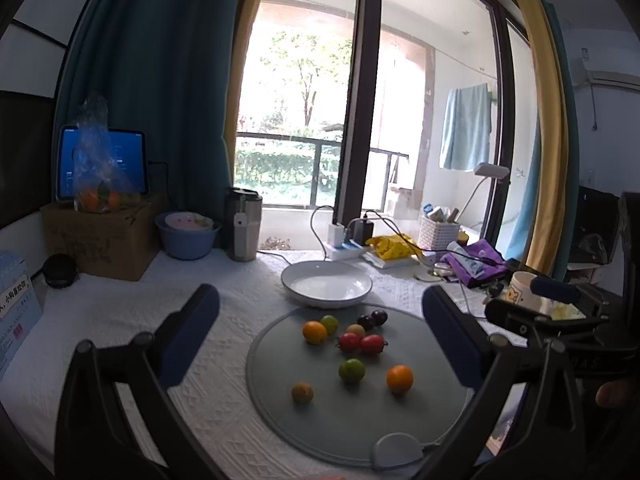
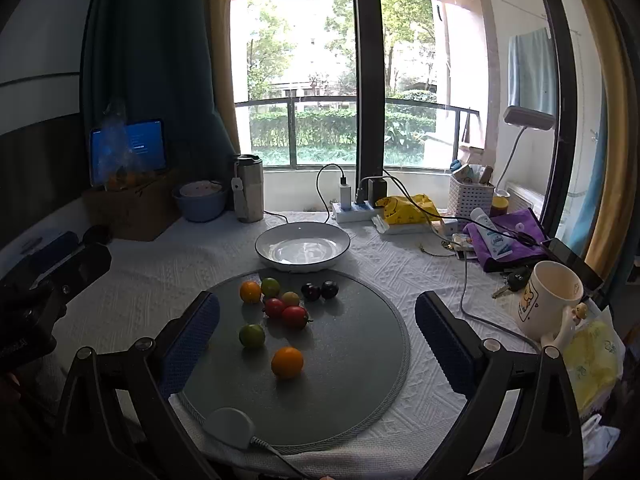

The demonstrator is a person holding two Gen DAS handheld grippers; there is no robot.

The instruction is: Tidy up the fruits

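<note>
Orange, green, red and dark small fruits point(image 2: 280, 312) lie loose on the grey round mat point(image 2: 360, 360) near the bench's front edge, likely laid out for sorting. Touching the mat's far rim, the white plate point(image 2: 303, 249) sits empty. Both the left claw point(image 1: 320, 344) and right claw point(image 2: 318, 342) hover wide open, holding nothing, with clear room above the mat.

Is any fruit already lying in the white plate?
No, the white plate is bare inside; every fruit sits on the grey round mat.
</note>
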